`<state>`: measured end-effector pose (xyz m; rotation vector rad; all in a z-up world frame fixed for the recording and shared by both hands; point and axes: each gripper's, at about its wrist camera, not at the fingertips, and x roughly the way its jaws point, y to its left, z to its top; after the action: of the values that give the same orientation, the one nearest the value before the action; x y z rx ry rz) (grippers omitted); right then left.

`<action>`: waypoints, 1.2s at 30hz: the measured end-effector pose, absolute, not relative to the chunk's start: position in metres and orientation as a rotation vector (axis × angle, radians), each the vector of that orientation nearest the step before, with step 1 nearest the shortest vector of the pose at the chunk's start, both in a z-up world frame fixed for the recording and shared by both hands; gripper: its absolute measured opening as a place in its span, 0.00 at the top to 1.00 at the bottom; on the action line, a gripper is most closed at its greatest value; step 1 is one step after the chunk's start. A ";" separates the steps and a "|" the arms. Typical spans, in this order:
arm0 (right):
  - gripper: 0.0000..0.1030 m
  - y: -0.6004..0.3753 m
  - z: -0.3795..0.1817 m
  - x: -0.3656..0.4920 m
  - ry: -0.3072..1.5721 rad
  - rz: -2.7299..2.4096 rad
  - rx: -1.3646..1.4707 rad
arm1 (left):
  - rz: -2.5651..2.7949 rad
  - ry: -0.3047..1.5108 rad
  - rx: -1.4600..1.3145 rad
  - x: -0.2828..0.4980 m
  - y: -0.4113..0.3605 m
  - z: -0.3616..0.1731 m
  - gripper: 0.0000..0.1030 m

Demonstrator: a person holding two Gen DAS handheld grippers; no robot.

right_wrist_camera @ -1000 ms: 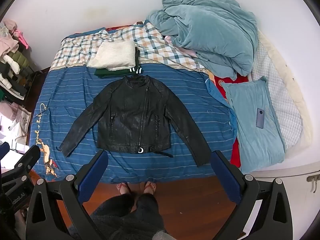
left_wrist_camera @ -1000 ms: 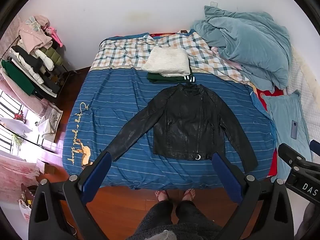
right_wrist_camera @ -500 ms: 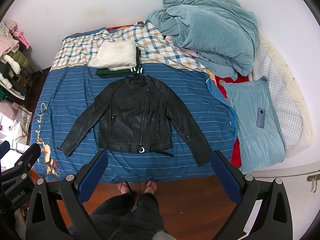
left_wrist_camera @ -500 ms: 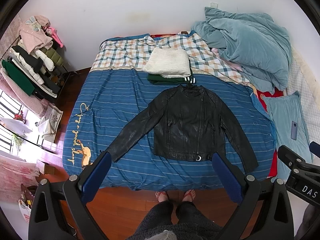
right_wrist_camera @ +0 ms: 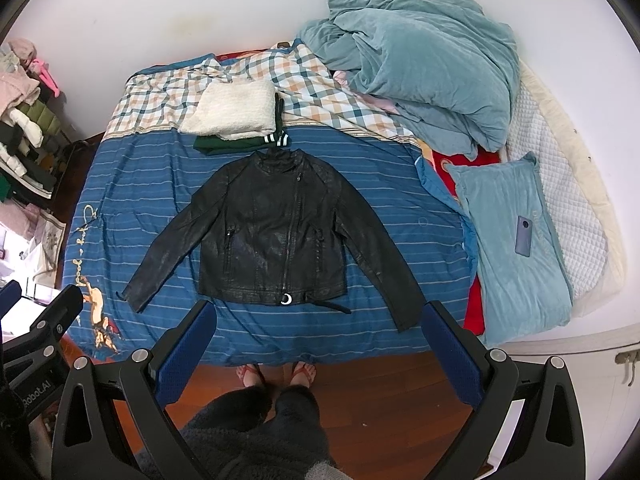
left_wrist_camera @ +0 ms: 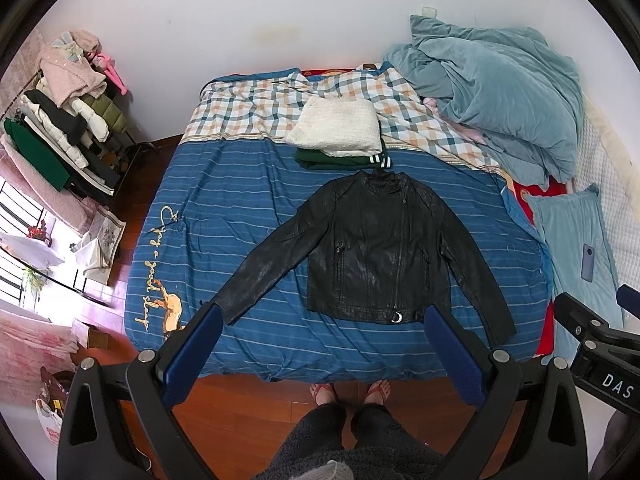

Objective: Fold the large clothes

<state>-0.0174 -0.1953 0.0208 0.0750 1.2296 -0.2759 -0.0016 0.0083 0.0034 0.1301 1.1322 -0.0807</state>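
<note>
A black leather jacket [left_wrist_camera: 376,248] lies flat and face up on the blue striped bed sheet [left_wrist_camera: 240,200], both sleeves spread out and down; it also shows in the right wrist view [right_wrist_camera: 276,236]. My left gripper [left_wrist_camera: 320,320] is open and empty, held high above the foot of the bed. My right gripper [right_wrist_camera: 318,316] is open and empty at the same height, also above the bed's near edge. Neither touches the jacket.
A folded white fleece on a folded green garment [left_wrist_camera: 336,136] lies just beyond the jacket's collar. A crumpled teal duvet [left_wrist_camera: 500,96] is at the back right, a teal pillow with a phone [right_wrist_camera: 524,236] to the right. A clothes rack [left_wrist_camera: 60,120] stands left. The person's feet [left_wrist_camera: 350,390] are on the wooden floor.
Both grippers have drifted slightly; the jacket sits a touch higher in both views. Nothing was taken hold of or moved on the bed.
</note>
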 end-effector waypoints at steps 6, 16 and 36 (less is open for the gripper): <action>0.00 -0.199 0.023 -0.016 1.230 -0.274 0.076 | -0.081 1.129 0.131 -0.001 0.008 0.004 0.00; 0.00 -0.189 0.021 -0.012 1.227 -0.272 0.078 | -0.083 1.128 0.128 0.008 0.007 0.010 0.00; 0.00 -0.189 0.022 -0.012 1.227 -0.271 0.077 | -0.086 1.125 0.124 0.009 0.005 0.012 0.00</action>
<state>-0.0118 -0.1888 0.0215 0.0769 1.2266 -0.2705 0.0093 0.0050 0.0119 0.1239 1.1253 -0.0863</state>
